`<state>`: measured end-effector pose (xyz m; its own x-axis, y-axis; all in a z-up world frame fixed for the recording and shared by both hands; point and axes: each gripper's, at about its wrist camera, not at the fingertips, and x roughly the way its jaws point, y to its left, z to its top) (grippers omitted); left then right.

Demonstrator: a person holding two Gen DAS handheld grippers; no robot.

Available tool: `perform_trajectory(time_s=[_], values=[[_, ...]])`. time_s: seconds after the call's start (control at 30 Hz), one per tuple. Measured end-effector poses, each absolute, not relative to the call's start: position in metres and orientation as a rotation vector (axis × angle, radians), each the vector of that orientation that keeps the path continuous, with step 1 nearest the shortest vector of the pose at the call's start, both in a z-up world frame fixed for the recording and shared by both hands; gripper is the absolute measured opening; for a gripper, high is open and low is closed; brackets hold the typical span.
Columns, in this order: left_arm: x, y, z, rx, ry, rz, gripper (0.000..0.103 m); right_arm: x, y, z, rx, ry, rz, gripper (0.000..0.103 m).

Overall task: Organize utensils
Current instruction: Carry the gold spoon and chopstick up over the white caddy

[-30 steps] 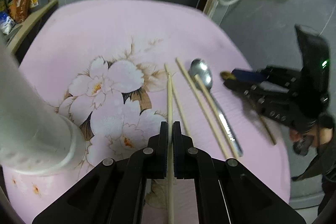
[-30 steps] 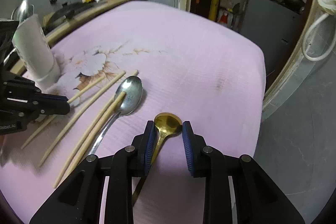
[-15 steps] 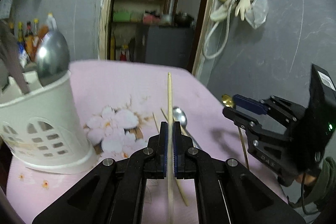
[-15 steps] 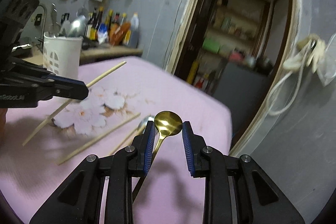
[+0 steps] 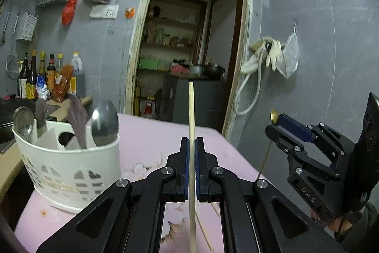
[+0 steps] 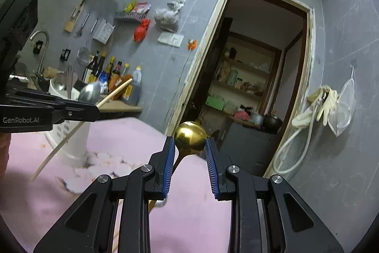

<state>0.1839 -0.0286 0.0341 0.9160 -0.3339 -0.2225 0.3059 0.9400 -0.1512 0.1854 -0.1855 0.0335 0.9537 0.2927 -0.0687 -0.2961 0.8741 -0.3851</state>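
The left gripper [image 5: 192, 144] is clamped tight on a chopstick [image 5: 191, 110], the pads pressed to the stick with no gap to speak of. The stick runs straight along the fingers, its tip well past them and its tail trailing back under the gripper — in the right wrist view the same stick slants, tip up, tail down toward the cloth.

The right gripper [image 6: 190, 148] stands part open, with a gold spoon [image 6: 190, 138] between the pads. Its bowl sits at the fingertips and nearly fills the gap, and its handle runs back and down between the fingers; the spoon is off the table, so it looks held, likely by the handle against the left pad.

The holder [image 5: 68, 165] — a white, slotted caddy already carrying spoons — stands on the pink cloth [image 5: 146, 132] to the left of the left gripper and a little below its fingertips. So the left hand is the nearer one. The right gripper is well to the right, with the left gripper between it and the holder.

Judged from this, the chopstick must be tipped from near level toward upright over the holder's open top before release. More chopsticks [image 5: 205, 231] lie on the cloth beneath the left gripper.
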Motion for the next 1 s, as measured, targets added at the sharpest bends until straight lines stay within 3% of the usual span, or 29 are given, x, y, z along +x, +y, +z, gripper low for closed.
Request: perform_trajectory(time_s=[0.57, 1.0], values=[[0.184, 0.096, 0.118, -0.227, 0.068, -0.156, 0.002, 0.192, -0.123, 0.099, -0.328, -0.12, 0.414, 0.023], [0.233, 0.19, 0.1, -0.405, -0.006, -0.045, 0.002, 0.218, -0.053, 0.107, -0.241, -0.187, 0.493, 0.024]])
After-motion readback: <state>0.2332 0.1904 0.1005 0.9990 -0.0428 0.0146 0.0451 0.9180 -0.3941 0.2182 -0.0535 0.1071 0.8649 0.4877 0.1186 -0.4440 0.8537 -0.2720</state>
